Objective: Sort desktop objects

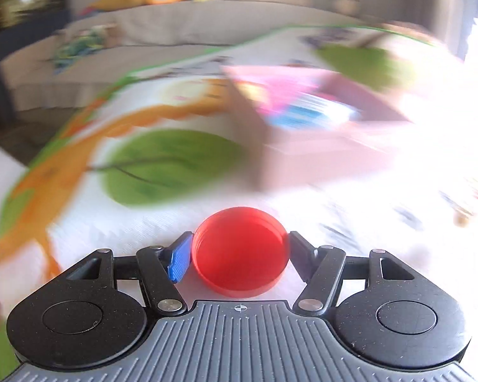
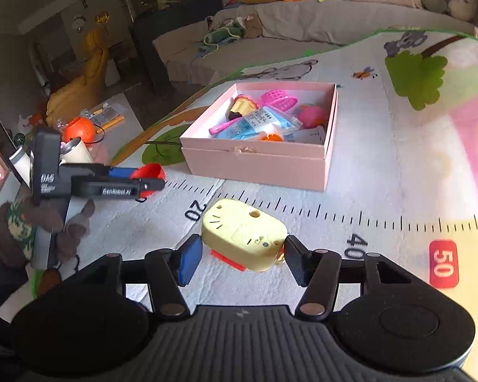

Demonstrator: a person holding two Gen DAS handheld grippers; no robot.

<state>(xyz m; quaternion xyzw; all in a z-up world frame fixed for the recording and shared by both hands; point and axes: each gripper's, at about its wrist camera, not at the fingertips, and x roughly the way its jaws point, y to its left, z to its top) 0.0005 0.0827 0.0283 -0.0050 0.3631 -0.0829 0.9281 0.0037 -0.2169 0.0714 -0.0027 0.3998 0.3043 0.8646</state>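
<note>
Left tool (image 1: 240, 254) is clenched on a red cap (image 1: 239, 251): both pads touch its rim, the blue pad (image 1: 179, 261) on one side and the black pad on the other, with the cap's open hollow facing the camera. The left wrist view is heavily blurred beyond the cap; only a play mat (image 1: 162, 165) with green and orange print and a pink box (image 1: 306, 156) can be made out. In the right wrist view the same left tool (image 2: 149, 176) appears at left, held above the mat (image 2: 382, 175) with the red cap (image 2: 148, 172) between its fingers, near the box's front left corner but apart from it. Right tool (image 2: 243, 256) grasps a pale yellow toy (image 2: 243, 234) with whisker marks and a red part underneath; both pads press its sides and it sits tilted. The pink box (image 2: 255, 164) lies on the mat beyond the toy, open-topped, holding mixed small items including a pink basket-like piece (image 2: 278, 98) and a blue-and-white packet (image 2: 258, 121). A printed ruler scale (image 2: 334, 213) runs across the mat between toy and box.
</note>
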